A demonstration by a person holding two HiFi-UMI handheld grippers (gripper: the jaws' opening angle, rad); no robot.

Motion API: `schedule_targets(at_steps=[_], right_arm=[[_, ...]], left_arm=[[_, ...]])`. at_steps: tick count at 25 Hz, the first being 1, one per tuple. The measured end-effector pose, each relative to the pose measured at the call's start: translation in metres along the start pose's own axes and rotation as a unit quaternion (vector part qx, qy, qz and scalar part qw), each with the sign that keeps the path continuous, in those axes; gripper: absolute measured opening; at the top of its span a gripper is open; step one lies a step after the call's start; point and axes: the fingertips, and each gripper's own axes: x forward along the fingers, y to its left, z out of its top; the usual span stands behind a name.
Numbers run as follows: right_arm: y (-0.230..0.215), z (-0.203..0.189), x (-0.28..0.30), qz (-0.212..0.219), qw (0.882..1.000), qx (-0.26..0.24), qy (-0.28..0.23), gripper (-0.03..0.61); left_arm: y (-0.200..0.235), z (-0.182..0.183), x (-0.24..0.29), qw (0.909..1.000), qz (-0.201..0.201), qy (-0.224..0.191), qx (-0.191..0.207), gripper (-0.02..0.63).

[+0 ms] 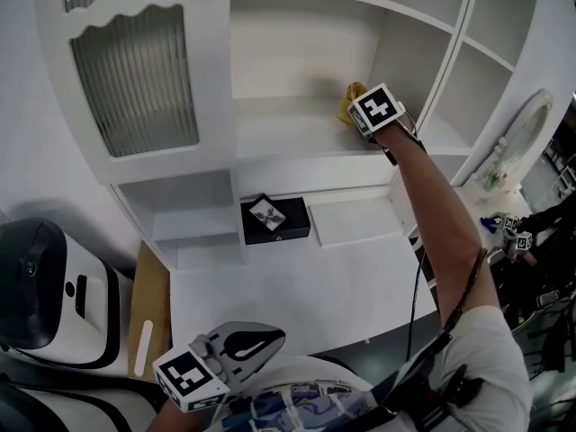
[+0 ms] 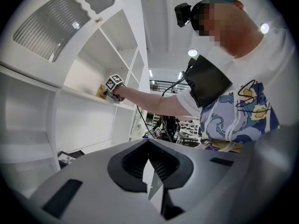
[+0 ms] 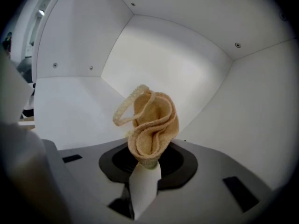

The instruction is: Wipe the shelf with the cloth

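At shelf (image 1: 279,131) | right tool (image 3: 145,166) clamps cloth (image 3: 152,121) | left tool (image 2: 152,183) closed, empty

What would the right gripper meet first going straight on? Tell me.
The right gripper, shut on the cloth, points into the shelf. The cloth would probably press against the back wall first, though how far off it is remains unclear.

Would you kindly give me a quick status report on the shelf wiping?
Right hand-held gripper shut on cloth, at shelf. Left hand-held gripper shut, empty. No obstruction seen on shelf.
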Motion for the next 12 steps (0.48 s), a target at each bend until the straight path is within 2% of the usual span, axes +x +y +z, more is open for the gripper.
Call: schedule_targets(at_steps=[4,7,9,12], right_arm=[[-0.006,-0.008,0.004,-0.025,0.999,-0.027,0.015,0.110],[-0.008,-0.001,-0.007,-0.033,0.999,-0.009,-0.008,0.110],[-0.003,0.010,-0.013,-0.015,0.999,0.019,-0.032,0.110],[0.022,0.033,-0.023,0.039,0.996,0.051,-0.066,0.110]], left_arm=[[0.000,0.001,0.000,1.0000,-0.005,-0.001,-0.001,0.012],[0.002,0.000,-0.006,1.0000,-0.001,-0.003,-0.002,0.012],[0.003,-0.001,-0.010,1.0000,0.002,-0.003,-0.004,0.012],[0.004,-0.002,-0.015,1.0000,0.006,-0.004,-0.005,0.012]])
